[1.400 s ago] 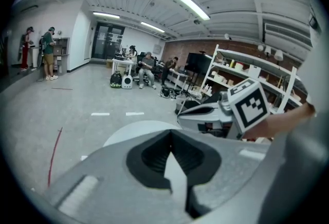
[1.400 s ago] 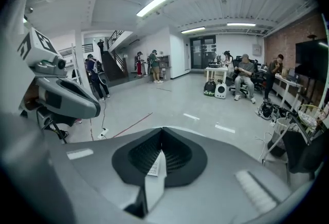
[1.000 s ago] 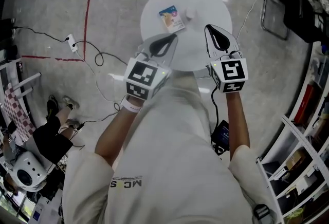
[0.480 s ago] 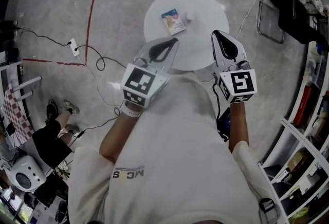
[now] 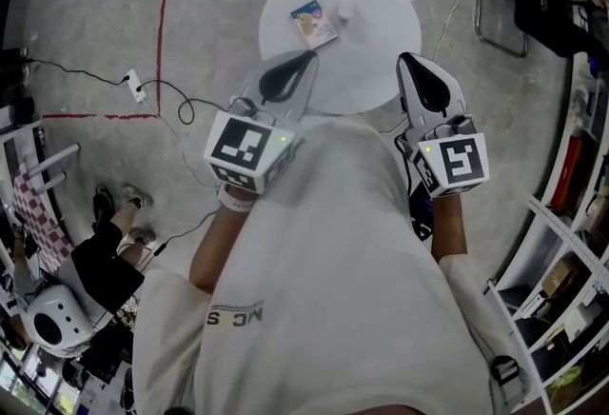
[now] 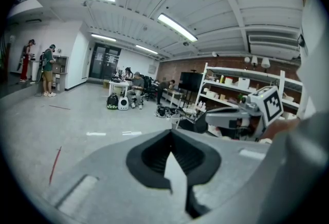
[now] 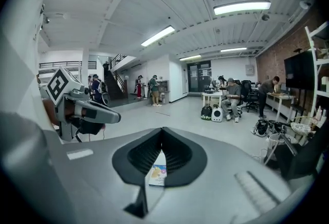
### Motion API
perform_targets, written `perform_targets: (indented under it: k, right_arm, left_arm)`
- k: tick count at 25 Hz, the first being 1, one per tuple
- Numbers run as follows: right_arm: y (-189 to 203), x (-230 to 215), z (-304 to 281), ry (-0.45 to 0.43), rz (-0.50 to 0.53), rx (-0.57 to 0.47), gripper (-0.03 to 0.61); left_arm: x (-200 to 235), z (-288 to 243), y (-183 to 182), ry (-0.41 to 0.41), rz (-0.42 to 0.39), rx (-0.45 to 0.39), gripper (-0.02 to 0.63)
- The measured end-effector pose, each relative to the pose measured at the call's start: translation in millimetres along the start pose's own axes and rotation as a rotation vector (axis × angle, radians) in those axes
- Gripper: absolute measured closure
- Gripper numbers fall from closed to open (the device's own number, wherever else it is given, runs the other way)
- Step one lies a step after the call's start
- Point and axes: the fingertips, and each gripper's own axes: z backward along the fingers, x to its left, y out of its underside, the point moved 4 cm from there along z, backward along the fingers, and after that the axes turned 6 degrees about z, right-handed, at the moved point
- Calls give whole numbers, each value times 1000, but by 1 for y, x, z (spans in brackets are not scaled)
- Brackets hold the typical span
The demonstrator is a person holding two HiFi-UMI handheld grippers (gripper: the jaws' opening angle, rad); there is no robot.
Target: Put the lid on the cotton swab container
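Elbows bent, L tool (image 5: 303,61) & R tool (image 5: 411,63) held at table (image 5: 371,32) edge, both clenched, empty.

The table (image 5: 381,70) is sitting in the upper centre of the head view. The container (image 5: 312,23) is lying on its upper left part, with a small object (image 5: 344,11) lying just right of it. The left gripper (image 5: 303,63) and right gripper (image 5: 411,66) are hanging over the table's lower edge, well apart. A floor line (image 5: 164,23) is running down the upper left, and shelves (image 5: 571,242) are standing along the right edge.
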Motion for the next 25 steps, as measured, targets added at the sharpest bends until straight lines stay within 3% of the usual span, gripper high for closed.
perform_targets:
  k: [9, 25]
  right_arm:
    - [0, -5, 3, -106, 39, 20, 578]
    - [3, -2, -3, -122, 13, 30, 578]
  left_arm:
    - [0, -15, 0, 13, 9, 18, 615]
    - [2, -23, -2, 24, 14, 42, 616]
